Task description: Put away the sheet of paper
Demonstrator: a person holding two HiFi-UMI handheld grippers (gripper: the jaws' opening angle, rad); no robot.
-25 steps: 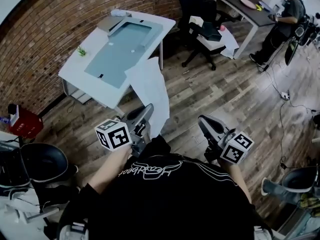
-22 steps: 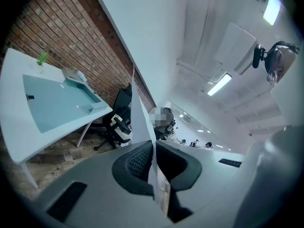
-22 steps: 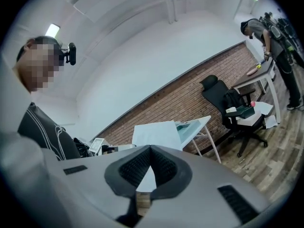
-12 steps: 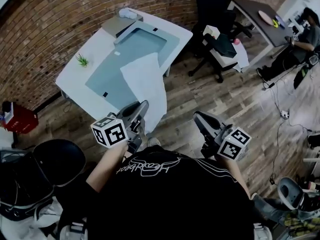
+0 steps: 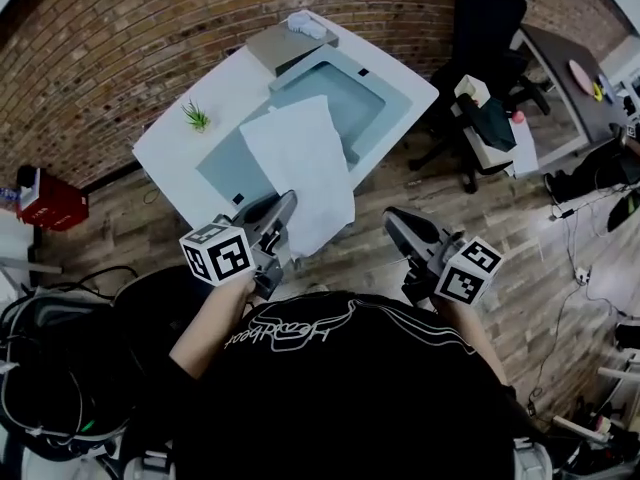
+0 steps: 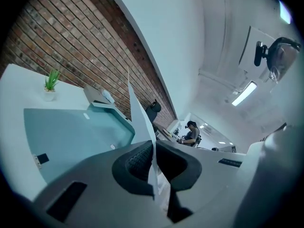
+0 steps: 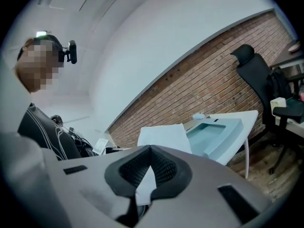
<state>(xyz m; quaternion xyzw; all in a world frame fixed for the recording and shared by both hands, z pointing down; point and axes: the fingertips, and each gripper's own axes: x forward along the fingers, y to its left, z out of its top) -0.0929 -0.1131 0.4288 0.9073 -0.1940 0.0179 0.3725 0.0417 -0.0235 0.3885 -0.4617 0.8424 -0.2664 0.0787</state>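
A white sheet of paper [image 5: 300, 163] hangs out in front of me over the near edge of the white table [image 5: 165, 153], partly over its teal mat [image 5: 350, 98]. My left gripper [image 5: 286, 204] is shut on the sheet's near edge. In the left gripper view the paper [image 6: 139, 118] stands edge-on, pinched between the ribbed pads [image 6: 140, 160]. My right gripper [image 5: 393, 219] is held level to the right of the sheet, apart from it, its jaws closed with nothing in them. In the right gripper view the paper [image 7: 164, 136] shows beyond the shut gripper [image 7: 151, 147].
On the table stand a small green plant [image 5: 197, 118] and, at the far corner, a grey box [image 5: 275, 43] with a white cloth. A black office chair [image 5: 485, 38] is to the table's right, a red box [image 5: 45, 198] on the left, and a dark chair [image 5: 60, 358] close to my left.
The table has come nearer. Both grippers have moved towards it together, and the sheet in the left gripper now reaches over the teal mat instead of hanging before the table's edge.
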